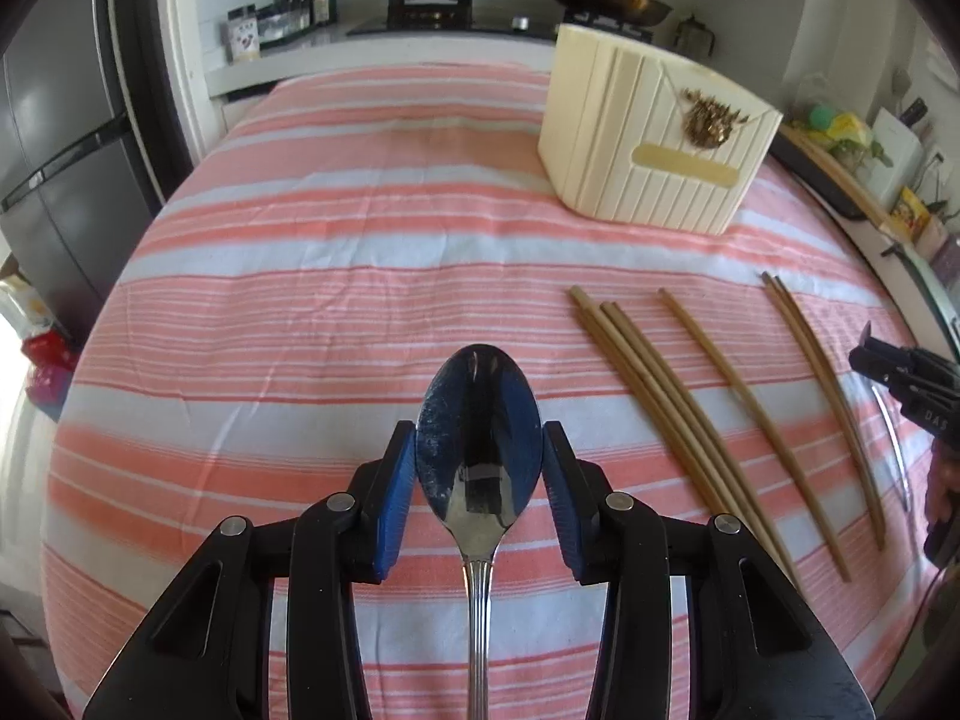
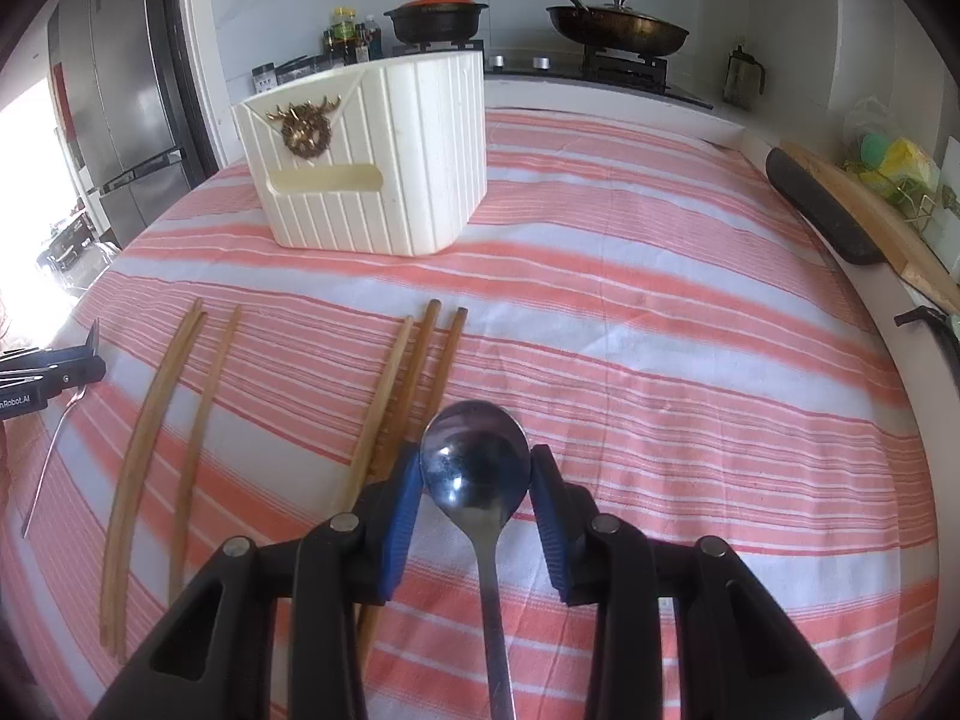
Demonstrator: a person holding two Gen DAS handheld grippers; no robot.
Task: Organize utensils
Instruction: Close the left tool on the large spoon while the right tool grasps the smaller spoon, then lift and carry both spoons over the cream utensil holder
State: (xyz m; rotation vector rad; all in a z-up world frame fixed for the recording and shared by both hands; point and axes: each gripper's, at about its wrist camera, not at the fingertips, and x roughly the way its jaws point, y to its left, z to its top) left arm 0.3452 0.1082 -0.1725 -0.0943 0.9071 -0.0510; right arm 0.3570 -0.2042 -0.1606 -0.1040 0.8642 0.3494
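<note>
Home kitchen: gas stove [image 2: 528, 63], pans [image 2: 618, 30], fridge [image 1: 66, 138].

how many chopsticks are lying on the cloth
6. On the striped cloth: a touching group of three chopsticks nearest the left gripper, a single chopstick beyond it, then a close pair nearest the right gripper.

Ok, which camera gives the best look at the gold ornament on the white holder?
The right wrist view: the gold ornament faces the camera squarely on the white holder. In the left wrist view the ornament appears smaller, skewed and less distinct.
</note>
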